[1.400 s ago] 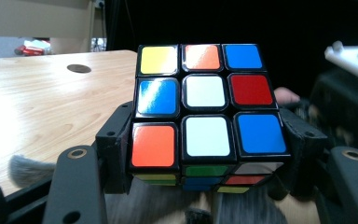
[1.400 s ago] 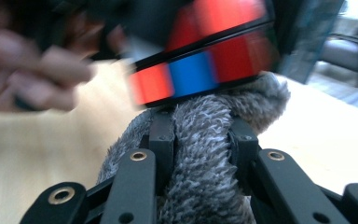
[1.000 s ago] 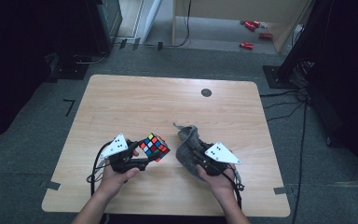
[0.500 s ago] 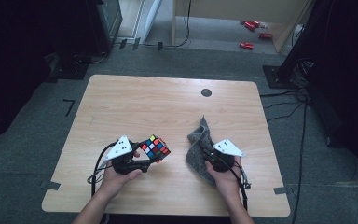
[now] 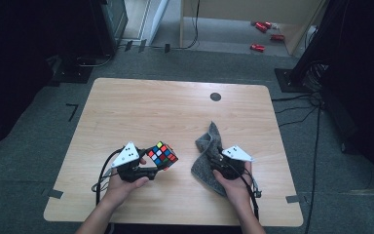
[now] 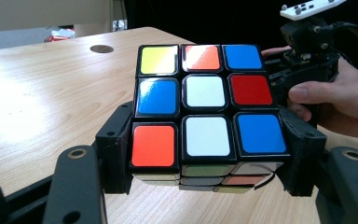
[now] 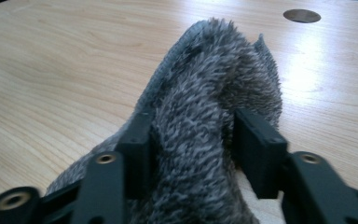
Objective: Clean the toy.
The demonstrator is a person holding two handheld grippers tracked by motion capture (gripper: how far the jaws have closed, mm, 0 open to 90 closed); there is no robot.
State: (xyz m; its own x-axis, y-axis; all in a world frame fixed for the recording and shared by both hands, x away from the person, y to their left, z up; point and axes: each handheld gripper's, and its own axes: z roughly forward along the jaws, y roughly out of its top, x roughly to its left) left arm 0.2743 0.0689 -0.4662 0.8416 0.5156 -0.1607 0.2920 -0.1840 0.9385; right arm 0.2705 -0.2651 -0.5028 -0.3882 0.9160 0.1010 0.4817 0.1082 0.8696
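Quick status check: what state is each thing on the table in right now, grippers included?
Multicoloured puzzle cube: clamped in the left gripper, lifted off the table, tilted.
Left gripper: shut on the cube.
Grey fluffy cloth: crumpled, bunched up between the right gripper's jaws, lower part on the table.
Right gripper: jaws just been opening, cloth between them, right pad apart from it.
Light wooden table: flat, bearing the cloth.

I see a multicoloured puzzle cube (image 6: pixel 205 109) on black, a fuzzy grey cloth (image 7: pixel 205 135), pale wood-grain worktop (image 5: pixel 175 112)
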